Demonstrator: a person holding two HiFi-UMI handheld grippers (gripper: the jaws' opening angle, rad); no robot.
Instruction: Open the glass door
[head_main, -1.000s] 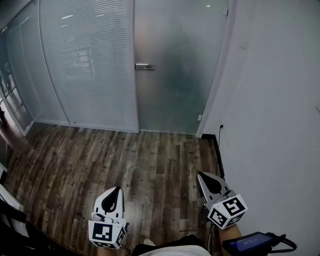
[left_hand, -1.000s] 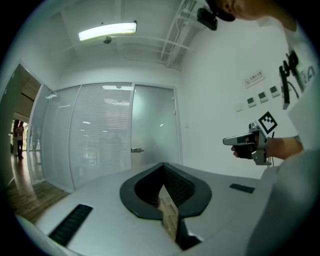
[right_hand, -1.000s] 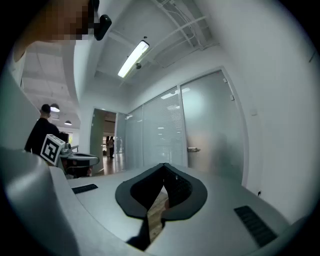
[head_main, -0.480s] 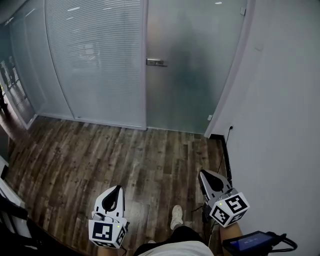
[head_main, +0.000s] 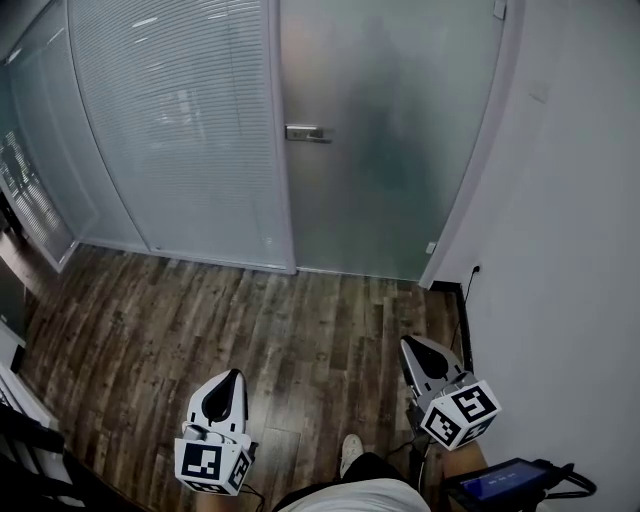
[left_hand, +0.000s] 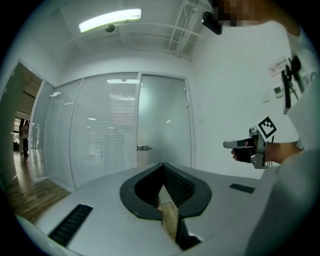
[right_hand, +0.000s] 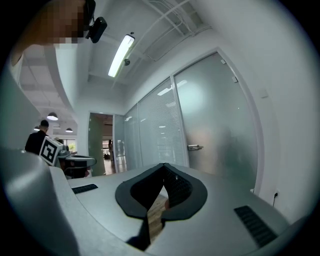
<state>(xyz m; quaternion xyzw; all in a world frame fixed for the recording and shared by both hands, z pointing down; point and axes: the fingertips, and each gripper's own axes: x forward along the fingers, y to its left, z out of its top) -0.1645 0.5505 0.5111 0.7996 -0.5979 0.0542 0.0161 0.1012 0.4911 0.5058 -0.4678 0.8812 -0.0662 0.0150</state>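
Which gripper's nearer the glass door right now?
Right. The right gripper is in front of the glass door, well short of it; the left gripper is farther back, facing the blinds panel.

– Where do your cameras sit?
– One on my head, looking steeply down over my left claw (head_main: 230, 378) and right claw (head_main: 408, 345). One rides each claw, facing level ahead.
– What's shared?
– The glass door (head_main: 390, 150), well ahead in all three.
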